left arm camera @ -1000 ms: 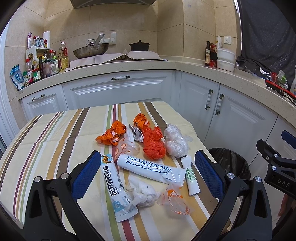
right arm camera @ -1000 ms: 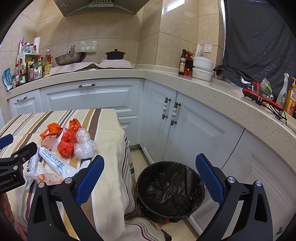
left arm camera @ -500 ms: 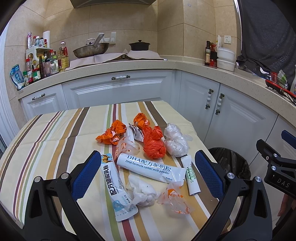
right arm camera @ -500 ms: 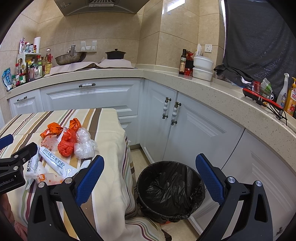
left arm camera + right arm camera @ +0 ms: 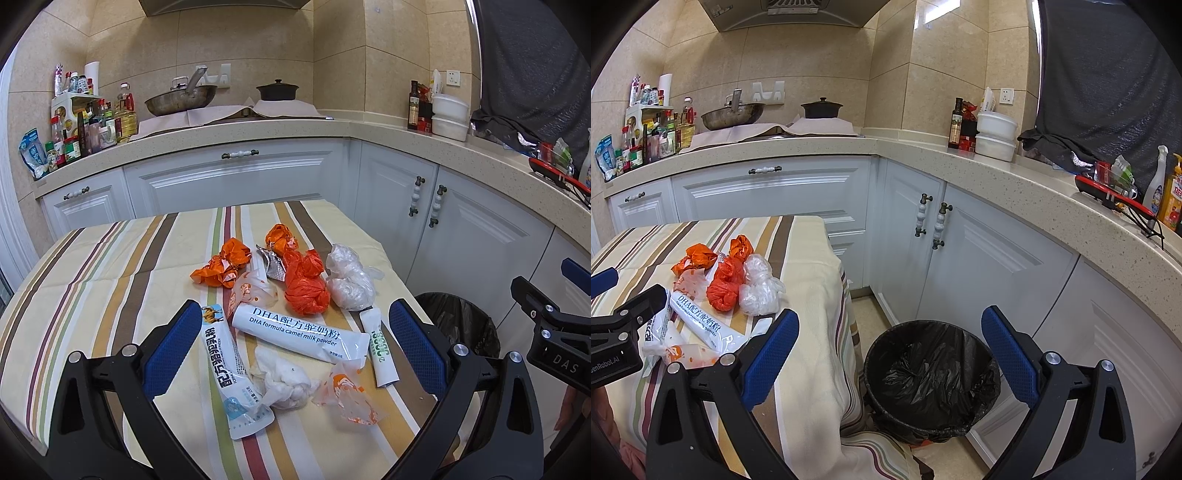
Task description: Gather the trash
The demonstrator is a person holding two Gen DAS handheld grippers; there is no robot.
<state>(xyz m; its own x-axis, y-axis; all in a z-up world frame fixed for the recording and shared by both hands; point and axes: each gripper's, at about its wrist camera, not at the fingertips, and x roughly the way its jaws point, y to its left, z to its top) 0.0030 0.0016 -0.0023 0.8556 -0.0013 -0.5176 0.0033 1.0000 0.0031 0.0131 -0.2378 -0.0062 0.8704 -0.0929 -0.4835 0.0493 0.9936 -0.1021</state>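
Left gripper [image 5: 295,343]: fingers spread wide apart, holding nothing, pointing forward and slightly down.
Right gripper [image 5: 890,350]: fingers also wide apart, empty, held level beside the left one, apart from it.

Both the left gripper [image 5: 293,343] and the right gripper [image 5: 890,350] have black angular frames with silver screws and blue dimpled fingers [image 5: 171,345]. White lettering "DAS" marks the right one's side.
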